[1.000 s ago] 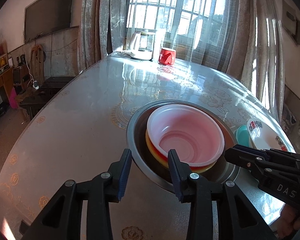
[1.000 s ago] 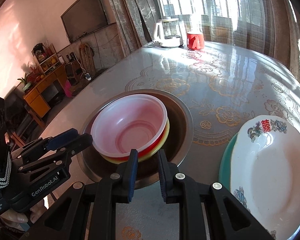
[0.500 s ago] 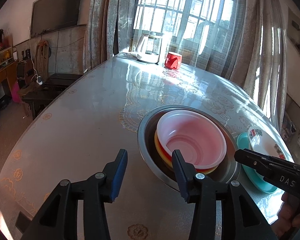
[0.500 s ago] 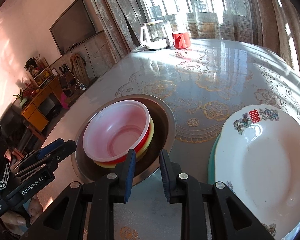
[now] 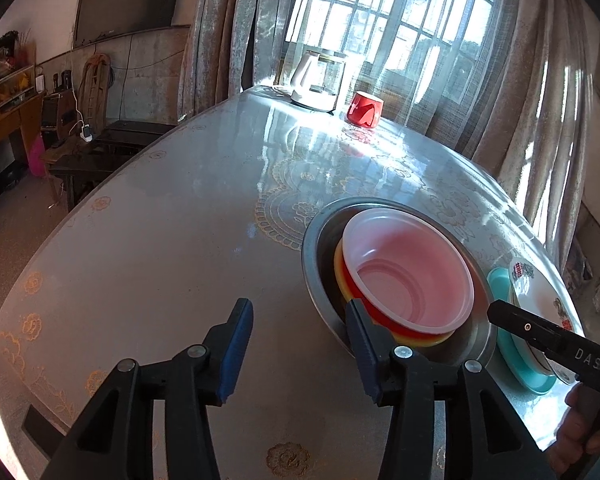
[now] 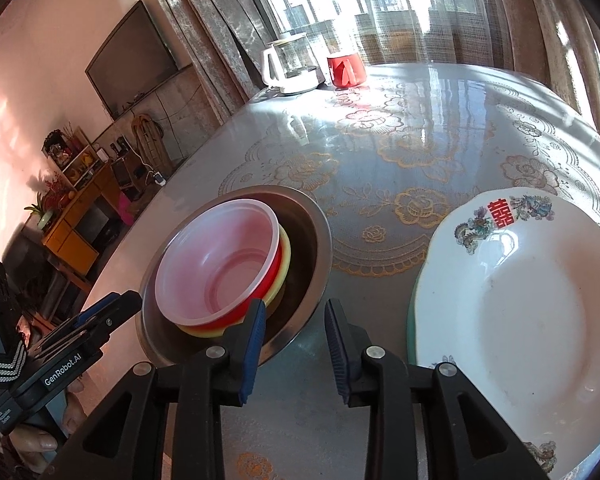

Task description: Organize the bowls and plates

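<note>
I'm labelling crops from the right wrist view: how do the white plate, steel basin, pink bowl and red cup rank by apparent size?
1. White plate, though nearness to the camera inflates it.
2. Steel basin.
3. Pink bowl, nested in the basin.
4. Red cup, far across the table, so its true size is unsure.

Ahead of my tools I see a table [image 5: 172,240] carrying a steel basin [image 5: 318,248], teal plate [image 5: 512,352], kettle [image 5: 318,80], red mug [image 5: 364,109].
</note>
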Action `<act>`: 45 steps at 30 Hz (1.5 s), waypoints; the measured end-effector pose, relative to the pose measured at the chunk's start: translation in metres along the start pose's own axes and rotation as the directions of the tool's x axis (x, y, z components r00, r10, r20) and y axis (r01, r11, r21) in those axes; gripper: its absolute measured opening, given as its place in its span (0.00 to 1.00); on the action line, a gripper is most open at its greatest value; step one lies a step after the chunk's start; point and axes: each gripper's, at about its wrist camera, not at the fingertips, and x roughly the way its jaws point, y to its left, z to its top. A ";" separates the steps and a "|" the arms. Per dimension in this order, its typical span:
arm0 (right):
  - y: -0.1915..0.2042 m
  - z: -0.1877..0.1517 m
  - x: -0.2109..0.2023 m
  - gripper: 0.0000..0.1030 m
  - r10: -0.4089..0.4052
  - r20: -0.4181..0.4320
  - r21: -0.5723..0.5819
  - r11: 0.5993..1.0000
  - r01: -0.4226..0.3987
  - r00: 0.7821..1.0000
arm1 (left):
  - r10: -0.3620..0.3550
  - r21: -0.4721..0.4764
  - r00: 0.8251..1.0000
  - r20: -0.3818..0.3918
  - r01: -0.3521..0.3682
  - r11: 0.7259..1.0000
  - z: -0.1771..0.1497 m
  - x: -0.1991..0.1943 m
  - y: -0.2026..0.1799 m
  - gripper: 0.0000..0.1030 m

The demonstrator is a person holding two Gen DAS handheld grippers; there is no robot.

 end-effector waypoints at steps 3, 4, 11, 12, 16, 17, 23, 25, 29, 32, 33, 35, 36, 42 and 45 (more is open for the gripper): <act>0.000 0.000 0.001 0.30 0.006 -0.005 0.005 1.000 -0.005 1.000 | -0.013 -0.007 1.000 0.001 0.013 1.000 -0.001 0.000 0.001 0.48; 0.001 -0.001 0.001 0.30 0.004 -0.006 0.005 1.000 -0.004 1.000 | -0.020 -0.014 1.000 -0.002 0.020 1.000 -0.001 0.001 0.002 0.48; 0.001 0.001 0.005 0.30 -0.008 -0.017 -0.005 1.000 0.008 1.000 | -0.059 -0.044 0.998 -0.003 0.059 0.997 0.001 0.008 0.007 0.48; 0.001 0.002 0.007 0.30 -0.014 -0.018 -0.005 1.000 0.014 1.000 | -0.060 -0.044 0.998 0.000 0.060 0.997 0.002 0.009 0.008 0.46; 0.001 0.005 0.010 0.30 -0.029 -0.021 -0.012 1.000 0.029 0.999 | -0.047 -0.035 0.999 0.010 0.047 0.998 0.006 0.014 0.008 0.45; 0.001 0.006 0.011 0.30 -0.033 -0.021 -0.015 0.999 0.033 0.999 | -0.040 -0.029 0.999 0.011 0.041 0.999 0.008 0.016 0.008 0.46; -0.001 0.012 0.020 0.30 -0.045 -0.035 -0.018 0.999 0.045 0.998 | -0.060 -0.047 0.998 -0.016 0.059 0.997 0.012 0.027 0.011 0.43; -0.001 0.013 0.023 0.30 -0.043 -0.043 -0.022 0.999 0.042 0.998 | -0.090 -0.053 0.995 -0.029 0.089 0.995 0.014 0.029 0.011 0.35; -0.001 0.013 0.026 0.28 -0.051 -0.039 -0.037 0.998 0.050 0.998 | -0.110 -0.059 0.993 -0.034 0.108 0.992 0.020 0.034 0.010 0.25; -0.001 0.015 0.028 0.27 -0.064 -0.040 -0.044 0.997 0.062 0.997 | -0.130 -0.076 0.991 -0.039 0.127 0.989 0.022 0.037 0.011 0.22; -0.001 0.015 0.029 0.27 -0.070 -0.042 -0.048 0.997 0.068 0.997 | -0.134 -0.076 0.990 -0.039 0.131 0.988 0.022 0.038 0.011 0.22; 0.000 0.017 0.033 0.27 -0.086 -0.051 -0.062 0.995 0.083 0.995 | -0.147 -0.080 0.988 -0.040 0.144 0.986 0.023 0.040 0.013 0.22; 0.000 0.018 0.034 0.27 -0.096 -0.056 -0.070 0.993 0.092 0.994 | -0.154 -0.082 0.987 -0.041 0.151 0.985 0.023 0.041 0.013 0.22; -0.001 0.022 0.041 0.27 -0.120 -0.063 -0.101 0.988 0.113 0.991 | -0.164 -0.056 0.985 -0.048 0.162 0.985 0.024 0.044 0.011 0.22; 0.002 0.023 0.041 0.22 -0.119 -0.063 -0.117 0.987 0.111 0.991 | -0.176 -0.057 0.983 -0.055 0.173 0.983 0.024 0.043 0.012 0.20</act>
